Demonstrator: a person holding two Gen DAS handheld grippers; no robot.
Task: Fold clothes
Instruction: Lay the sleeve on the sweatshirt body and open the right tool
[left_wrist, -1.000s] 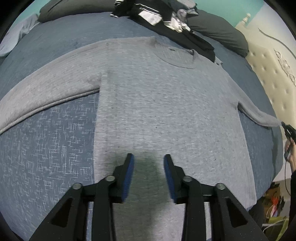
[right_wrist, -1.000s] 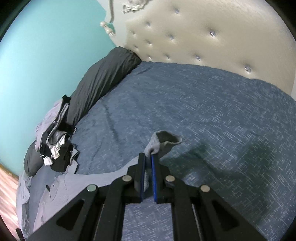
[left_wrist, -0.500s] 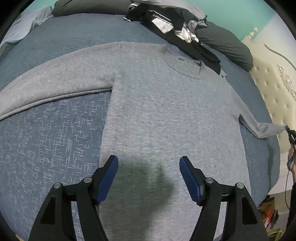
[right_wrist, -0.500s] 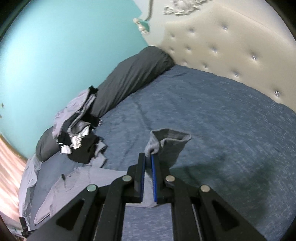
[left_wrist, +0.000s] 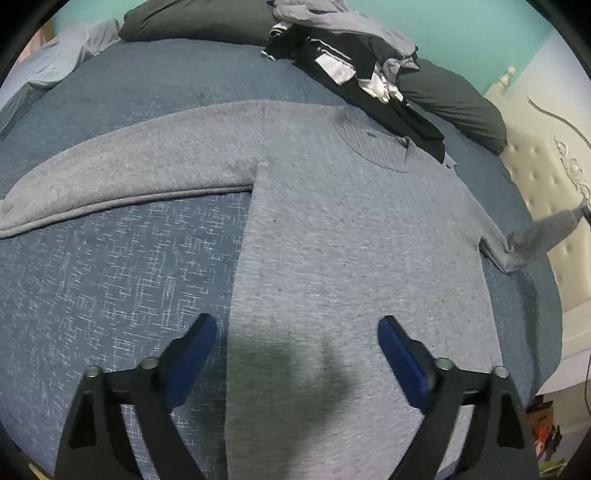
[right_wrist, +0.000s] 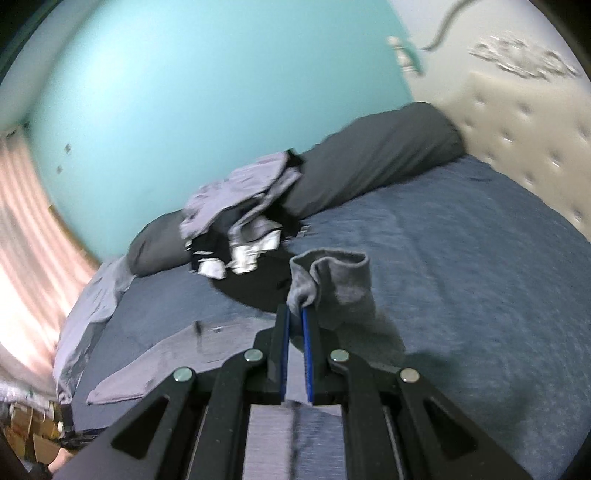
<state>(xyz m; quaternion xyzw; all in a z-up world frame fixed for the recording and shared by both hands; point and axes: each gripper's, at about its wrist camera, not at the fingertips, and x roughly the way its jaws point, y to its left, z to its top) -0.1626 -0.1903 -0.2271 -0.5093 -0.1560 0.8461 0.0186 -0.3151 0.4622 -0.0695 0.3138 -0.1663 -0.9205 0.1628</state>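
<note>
**On the blue bed: sweater spread flat, one cuff lifted**

Over the lower part of the grey sweater (left_wrist: 351, 229), in the left wrist view, the left gripper (left_wrist: 297, 343) hangs with its blue pads spread wide and nothing between them; its shadow falls on the fabric near the hem. The sweater lies front-up on the blue bedspread (left_wrist: 122, 280), collar away from the camera, one sleeve stretched flat to the left. The other sleeve rises off the bed at the right edge, pulled taut toward the cream tufted headboard (left_wrist: 546, 192). A second ago these jaws stood much closer together; they have widened in steps since. Beyond the collar sits a pile of dark and pale clothes (left_wrist: 351, 62), its black edge touching the sweater's shoulder, with dark grey pillows (left_wrist: 454, 103) behind.

Out at the far sleeve, the right wrist view shows the right gripper (right_wrist: 295, 317) clamped on the sleeve cuff (right_wrist: 332, 280), which stands up above the pads. Compared with a second ago the cuff is carried higher and the camera has swung toward the teal wall (right_wrist: 203, 92). The clothes pile (right_wrist: 240, 218) and pillows (right_wrist: 369, 162) lie just ahead; the view is motion-blurred.
</note>
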